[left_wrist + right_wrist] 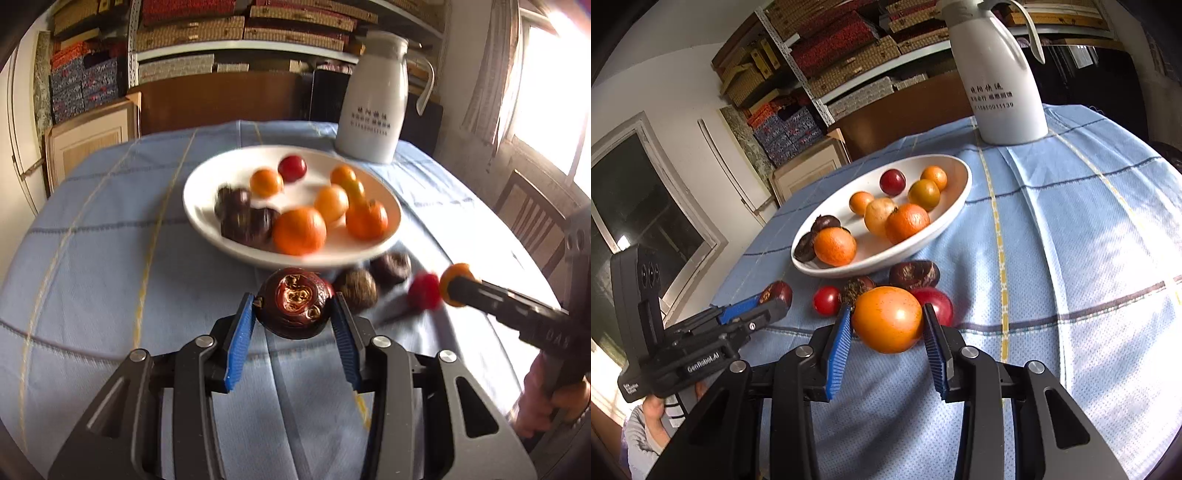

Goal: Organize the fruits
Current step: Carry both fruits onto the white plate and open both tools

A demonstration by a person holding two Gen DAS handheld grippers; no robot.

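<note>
Grippers both loaded: left gripper (pixel 293 314) clamps a dark wrinkly fruit (pixel 293 303), right gripper (pixel 886 325) squeezes an orange fruit (pixel 887 319). White bowl (pixel 955 206) just beyond.

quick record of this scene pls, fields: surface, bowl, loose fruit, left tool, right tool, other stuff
surface: table under a blue checked cloth
bowl: white bowl holding oranges, small orange and red fruits, and dark wrinkled fruits
loose fruit: a small red fruit, a bigger red fruit and two dark fruits on the cloth beside the bowl
left tool: left tool shut on a dark wrinkled fruit
right tool: right tool shut on an orange fruit
other stuff: white jug behind the bowl
</note>
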